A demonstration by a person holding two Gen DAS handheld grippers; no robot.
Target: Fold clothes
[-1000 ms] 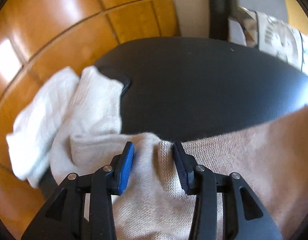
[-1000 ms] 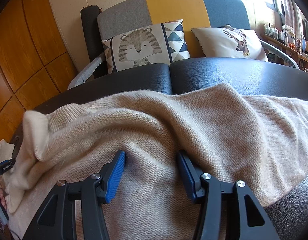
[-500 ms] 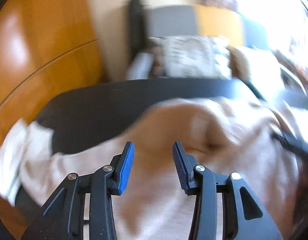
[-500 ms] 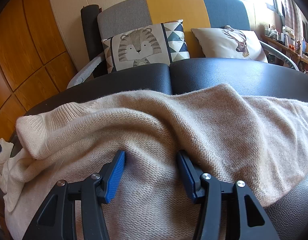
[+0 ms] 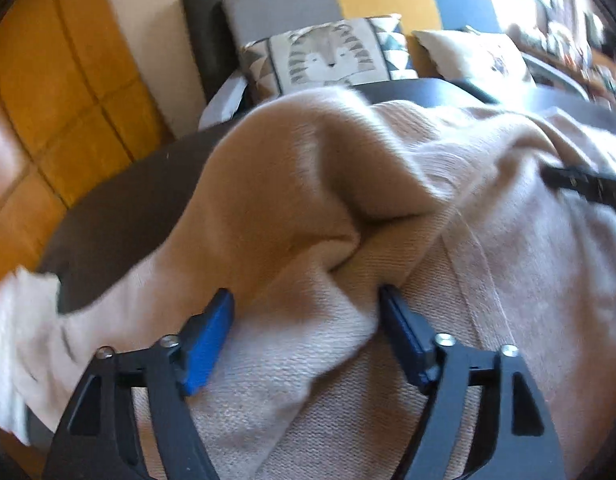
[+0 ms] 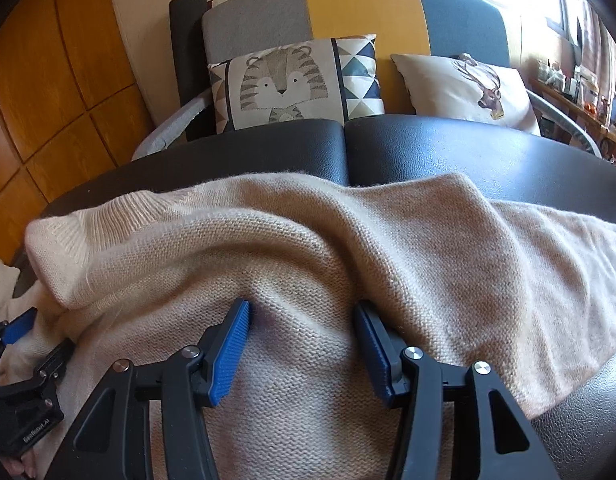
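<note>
A beige knit sweater (image 6: 387, 248) lies across the black padded table (image 6: 487, 156). My right gripper (image 6: 304, 344) rests low on it, pads pressed into a thick mound of knit bunched between them. My left gripper (image 5: 306, 320) is over the sweater's (image 5: 288, 200) left side, where a sleeve fold lies doubled over the body. Its jaws are opening wide; a loose ridge of knit sits between them and the pads do not squeeze it. In the right wrist view, one blue pad (image 6: 16, 328) of the left gripper shows at the lower left edge.
A pale white cloth (image 5: 16, 320) hangs off the table's left end. Behind the table stands a grey, yellow and blue sofa (image 6: 347, 8) with a tiger cushion (image 6: 284, 84) and a deer cushion (image 6: 463, 84). Orange wood panels (image 6: 60, 80) cover the left wall.
My left gripper swung right from the table's left end, bringing the sleeve over the sweater's body, and its jaws spread much wider. The right gripper stayed where it was.
</note>
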